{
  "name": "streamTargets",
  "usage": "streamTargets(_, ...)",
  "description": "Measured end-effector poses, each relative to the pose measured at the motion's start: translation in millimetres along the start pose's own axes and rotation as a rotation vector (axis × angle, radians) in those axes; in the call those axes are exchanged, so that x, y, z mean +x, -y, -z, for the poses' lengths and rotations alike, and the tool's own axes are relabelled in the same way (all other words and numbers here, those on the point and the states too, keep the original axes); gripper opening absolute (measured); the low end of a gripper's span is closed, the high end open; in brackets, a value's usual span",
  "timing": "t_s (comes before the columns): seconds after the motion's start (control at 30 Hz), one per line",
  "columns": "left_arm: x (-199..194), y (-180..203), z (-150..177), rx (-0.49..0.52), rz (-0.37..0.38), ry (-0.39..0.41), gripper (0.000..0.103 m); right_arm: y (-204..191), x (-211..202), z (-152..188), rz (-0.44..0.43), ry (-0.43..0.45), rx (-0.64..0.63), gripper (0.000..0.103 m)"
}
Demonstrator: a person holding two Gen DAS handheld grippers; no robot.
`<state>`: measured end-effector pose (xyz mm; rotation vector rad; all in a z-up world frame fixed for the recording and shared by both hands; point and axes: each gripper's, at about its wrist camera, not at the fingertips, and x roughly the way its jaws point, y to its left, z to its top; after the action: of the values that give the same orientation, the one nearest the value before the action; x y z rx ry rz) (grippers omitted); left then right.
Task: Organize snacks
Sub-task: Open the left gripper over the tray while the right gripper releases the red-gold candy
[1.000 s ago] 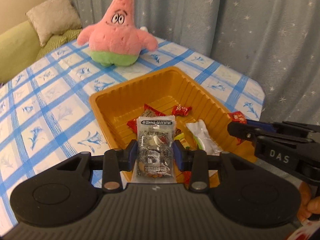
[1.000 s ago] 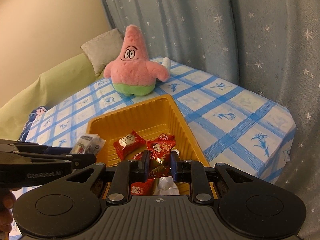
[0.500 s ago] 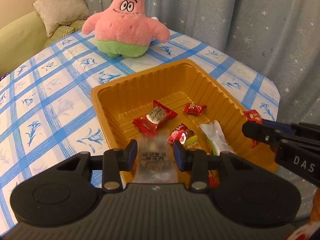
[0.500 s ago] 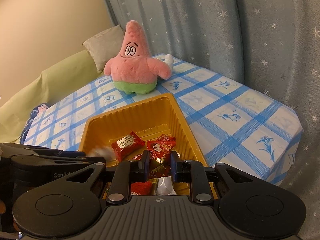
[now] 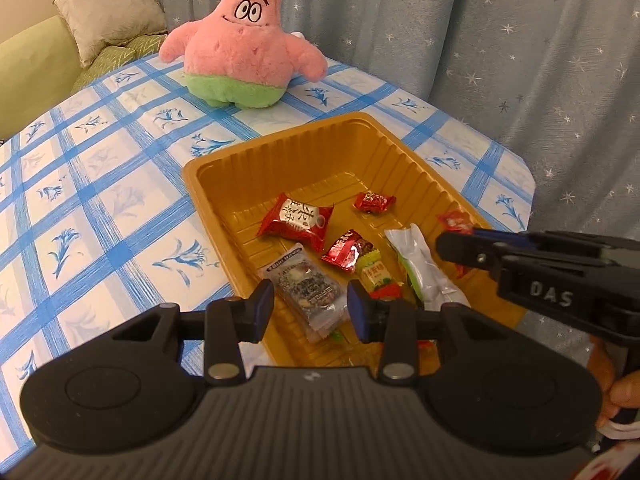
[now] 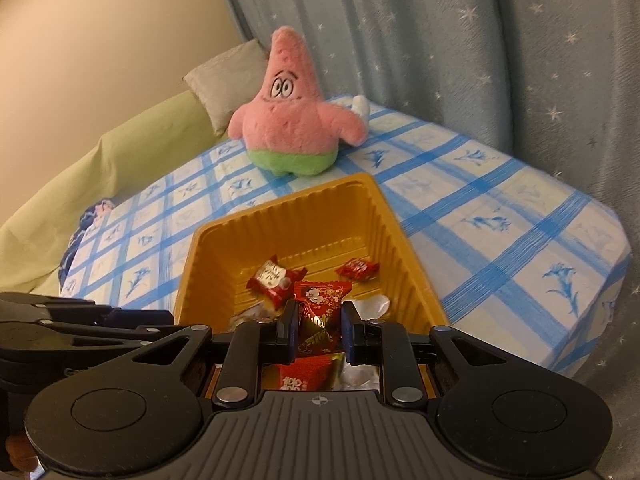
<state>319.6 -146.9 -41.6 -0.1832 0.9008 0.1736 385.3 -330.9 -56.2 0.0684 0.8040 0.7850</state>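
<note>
An orange plastic tray (image 5: 224,208) sits on the checked tablecloth and holds several wrapped snacks. A clear packet with a dark snack (image 5: 308,292) lies tilted on the tray floor at its near end. My left gripper (image 5: 311,308) hovers open just above it, pads clear of it. A red packet with a white disc (image 5: 296,220) and a small red candy (image 5: 374,202) lie farther in. My right gripper (image 6: 320,316) is shut on a red packet with gold print (image 6: 320,320) above the tray's (image 6: 200,256) near end. It also shows in the left wrist view as the right gripper (image 5: 460,248).
A pink star plush (image 5: 240,52) stands on the table beyond the tray. A starred grey curtain (image 5: 500,60) hangs behind, close to the table's right edge (image 5: 528,184). A green sofa with a cushion (image 5: 108,12) lies at the far left.
The clear packet has left my left gripper and dropped into the tray. My right gripper stays shut on the red packet.
</note>
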Motion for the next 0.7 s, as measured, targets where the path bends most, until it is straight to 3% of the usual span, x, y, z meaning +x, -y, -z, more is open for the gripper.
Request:
streamTargets(0.47, -11, -10, -4, -0.020, -0.022, 0.020, 0.036, -16, 25, -11, -0.053, -0.007, -0.018, 0.023)
streamTargets(0.53, -14, -12, -2, -0.023, -0.022, 0.022, 0.036, -16, 26, -13, -0.053, -0.007, 0.002, 0.039)
streamTargets(0.57, -16, -13, -1, -0.023, -0.024, 0.023, 0.036, -16, 26, -14, -0.050, 0.000, 0.012, 0.059)
streamTargets(0.6, -18, -14, 1, -0.023, -0.027, 0.022, 0.037, -16, 24, -13, -0.041, 0.017, 0.017, 0.069)
streamTargets(0.7, -26, -18, 6, -0.025, -0.036, 0.025, 0.039, -19, 18, -11, -0.021, 0.035, 0.011, 0.069)
